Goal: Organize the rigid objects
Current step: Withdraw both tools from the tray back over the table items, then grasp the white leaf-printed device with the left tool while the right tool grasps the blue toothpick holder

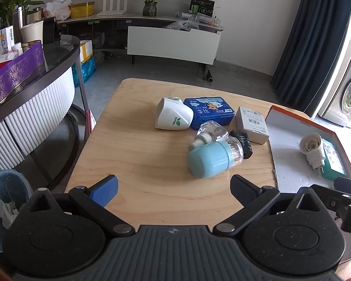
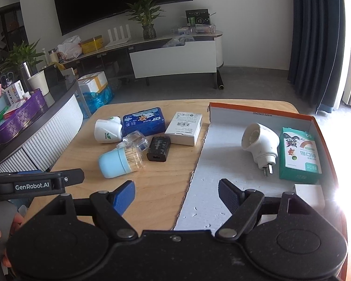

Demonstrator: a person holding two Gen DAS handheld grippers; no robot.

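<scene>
On the wooden table [image 1: 140, 164] lie a light-blue toothpick holder [image 1: 210, 160] [image 2: 119, 161], a clear bottle [image 1: 209, 132], a white plug-in device [image 1: 173, 117] [image 2: 106, 130], a blue tin [image 1: 209, 111] [image 2: 144, 120], a white box [image 1: 252, 124] [image 2: 184, 128] and a black charger [image 1: 242, 144] [image 2: 159, 148]. The orange-rimmed box [image 2: 262, 109] [image 1: 290, 117] holds a second white plug-in device [image 2: 259, 144] [image 1: 313, 149] and a green carton [image 2: 299, 157]. My left gripper [image 1: 173, 187] is open and empty, near the toothpick holder. My right gripper [image 2: 176, 192] is open and empty over the box's near-left edge.
A round side table [image 1: 35, 77] with a purple box and clutter stands left. A bin [image 1: 7, 194] sits on the floor at lower left. A TV cabinet [image 1: 173, 42] with plants runs along the far wall. Dark curtains [image 1: 316, 35] hang right.
</scene>
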